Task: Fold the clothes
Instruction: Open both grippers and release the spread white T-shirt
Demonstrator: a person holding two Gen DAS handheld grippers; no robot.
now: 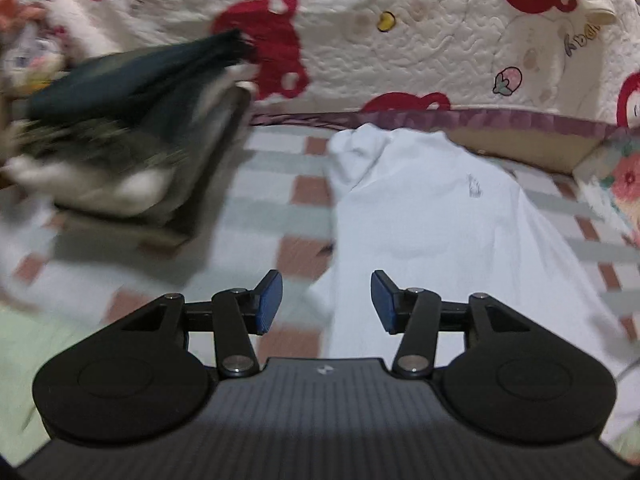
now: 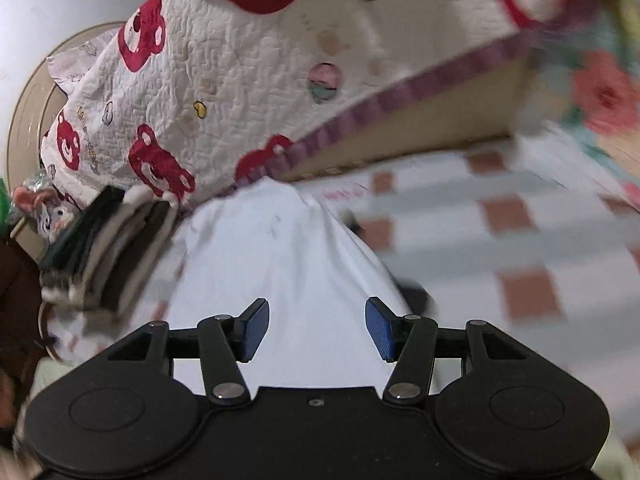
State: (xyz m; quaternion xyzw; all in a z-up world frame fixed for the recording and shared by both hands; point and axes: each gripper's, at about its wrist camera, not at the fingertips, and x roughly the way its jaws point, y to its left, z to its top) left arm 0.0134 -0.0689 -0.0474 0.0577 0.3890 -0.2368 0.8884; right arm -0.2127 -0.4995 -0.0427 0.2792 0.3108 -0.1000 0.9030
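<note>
A white garment [image 1: 432,232] lies spread on the checked bed sheet [image 1: 272,200], running away from me toward the quilt. My left gripper [image 1: 326,302] is open and empty, low over the garment's left edge. In the right wrist view the same white garment [image 2: 280,264] fills the middle. My right gripper [image 2: 317,328] is open and empty just above it. A stack of folded dark and grey clothes [image 1: 132,136] sits to the left; it also shows in the right wrist view [image 2: 108,248]. Both views are blurred by motion.
A white quilt with red bear prints [image 1: 400,32] rises behind the bed, edged in purple [image 1: 520,120]. A floral cushion [image 1: 624,176] is at the right. A brown garment [image 2: 16,300] and a plush toy [image 2: 44,208] lie at the far left.
</note>
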